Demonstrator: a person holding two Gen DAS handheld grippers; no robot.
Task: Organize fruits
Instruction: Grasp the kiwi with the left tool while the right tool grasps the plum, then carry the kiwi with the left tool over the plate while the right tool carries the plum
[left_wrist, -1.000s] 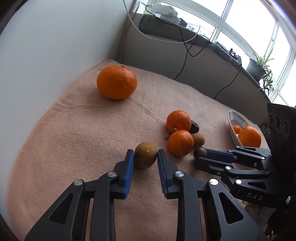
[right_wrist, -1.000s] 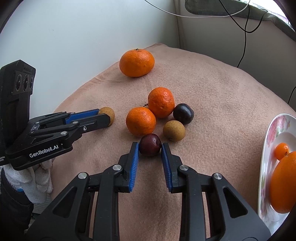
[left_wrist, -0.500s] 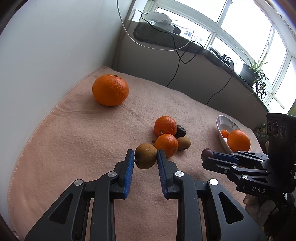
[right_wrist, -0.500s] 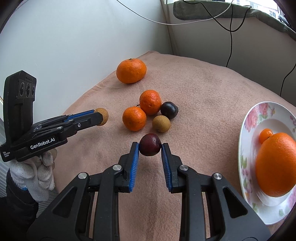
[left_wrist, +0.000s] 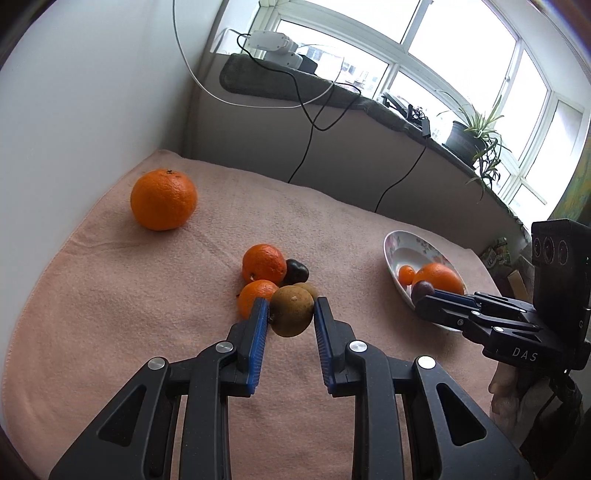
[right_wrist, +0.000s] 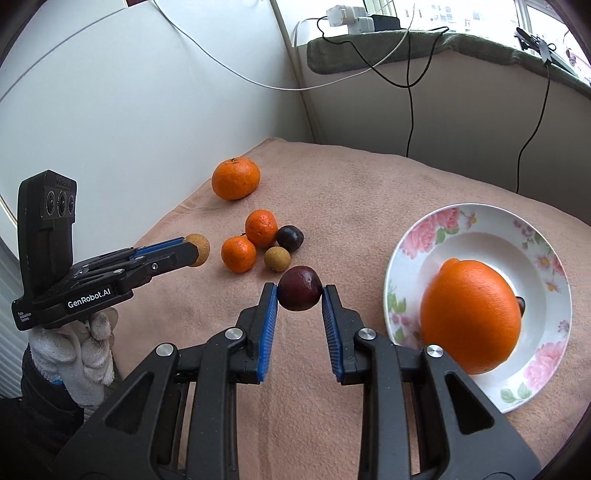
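My left gripper (left_wrist: 291, 314) is shut on a brown round fruit (left_wrist: 291, 311) and holds it above the pink blanket; it also shows in the right wrist view (right_wrist: 197, 250). My right gripper (right_wrist: 300, 291) is shut on a dark red plum (right_wrist: 300, 288), raised left of the flowered plate (right_wrist: 458, 225). The plate holds a big orange (right_wrist: 471, 314) and a small fruit behind it. On the blanket lie two small tangerines (right_wrist: 261, 228) (right_wrist: 238, 254), a dark plum (right_wrist: 290, 238), a brown fruit (right_wrist: 277, 258) and a large orange (right_wrist: 235, 178).
The pink blanket (left_wrist: 110, 295) ends at a white wall on the left and a low ledge at the back with cables (left_wrist: 306, 122) hanging down it. A potted plant (left_wrist: 469, 133) stands on the windowsill.
Both grippers have lifted their fruits off the blanket and moved right toward the plate. The right gripper's plum now hangs close to the plate's left rim.
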